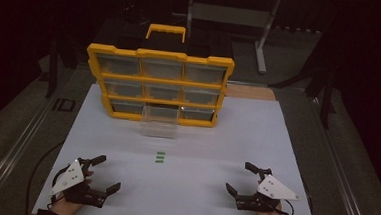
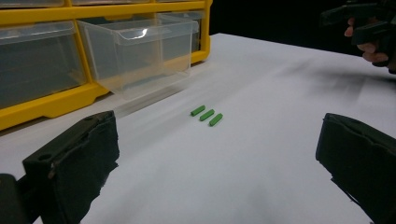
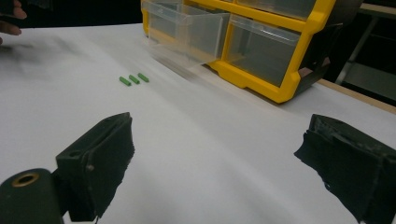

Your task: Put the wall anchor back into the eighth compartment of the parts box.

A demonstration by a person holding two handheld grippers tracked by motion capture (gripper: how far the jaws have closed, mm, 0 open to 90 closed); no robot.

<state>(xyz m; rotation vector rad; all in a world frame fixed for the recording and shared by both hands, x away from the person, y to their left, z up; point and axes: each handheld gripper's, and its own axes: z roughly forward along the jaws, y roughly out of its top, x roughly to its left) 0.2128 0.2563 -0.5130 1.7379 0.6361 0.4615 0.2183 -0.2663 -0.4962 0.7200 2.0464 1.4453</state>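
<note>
I hold my left gripper (image 1: 100, 173) low over the white table (image 1: 216, 139) at about 8 o'clock in the high view, and its jaws stand wide apart with nothing between them. My right gripper (image 1: 244, 178) sits at about 4 o'clock, well apart from the left one, and its jaws also gape wide on bare table. Both point inward and up the table. Between them, a little toward 12 o'clock from the line that joins them, lie the three green sticks (image 1: 160, 157), short, side by side and parallel, just apart from one another. From my left gripper view the sticks (image 2: 207, 115) lie ahead between my jaws at about 12 o'clock; from my right gripper view they (image 3: 134, 79) lie toward 11 o'clock, well away from the pads. Farther on at 12 o'clock from the sticks stands the yellow drawer cabinet (image 1: 159, 80), three rows of three clear drawers, upright with a handle on top. Its bottom middle drawer (image 1: 159, 120) is pulled out toward me and looks empty, its front edge near the sticks but not touching them.
</note>
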